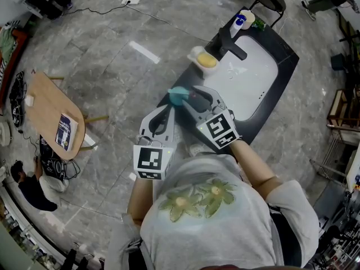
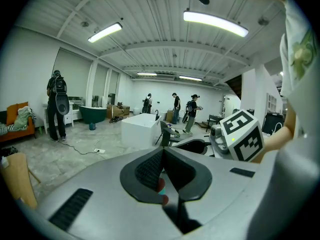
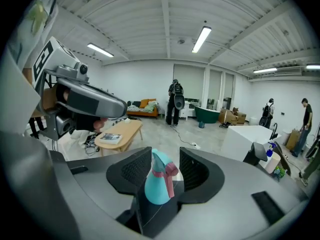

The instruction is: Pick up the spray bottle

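Right gripper view: right gripper (image 3: 165,150) jaws spread wide; teal spray bottle (image 3: 157,188) with pink trigger upright between the pads, not pinched, a gap on the trigger side. Left gripper view: left gripper (image 2: 163,148) jaws pressed together, holding nothing. Head view: bottle at near corner of dark counter (image 1: 284,66), both grippers beside it.

Teal spray bottle (image 3: 157,184), pink trigger, upright on dark countertop (image 1: 284,75), inside right tool (image 3: 165,158), jaws apart
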